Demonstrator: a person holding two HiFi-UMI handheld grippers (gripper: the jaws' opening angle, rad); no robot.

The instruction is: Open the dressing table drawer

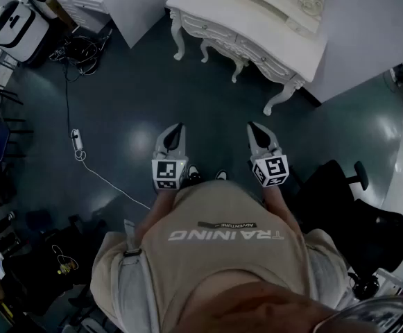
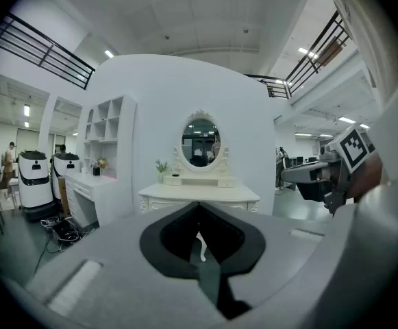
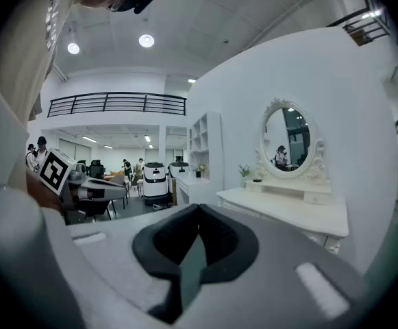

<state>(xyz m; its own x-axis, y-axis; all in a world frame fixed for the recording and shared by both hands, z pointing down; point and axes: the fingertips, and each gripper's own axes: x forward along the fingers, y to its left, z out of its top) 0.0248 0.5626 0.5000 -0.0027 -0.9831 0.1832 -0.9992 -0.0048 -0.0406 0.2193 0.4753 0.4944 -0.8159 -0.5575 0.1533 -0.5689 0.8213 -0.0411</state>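
The white carved dressing table (image 1: 256, 19) stands against the wall ahead of me, its front drawers (image 1: 211, 32) shut. Both grippers hover over the dark floor well short of it, side by side. My left gripper (image 1: 176, 130) and my right gripper (image 1: 254, 129) point at the table, jaws shut with nothing between them. In the left gripper view the table (image 2: 199, 196) and its oval mirror (image 2: 200, 141) sit straight beyond the closed tips (image 2: 199, 205). The right gripper view has the table (image 3: 288, 212) off to the right of the closed tips (image 3: 199, 208).
A white cable with a power strip (image 1: 78, 141) lies on the floor at left. A black office chair (image 1: 347, 200) stands at my right. White robots (image 1: 10, 23) and a white desk with shelves (image 2: 96, 184) are left of the table. People stand far back.
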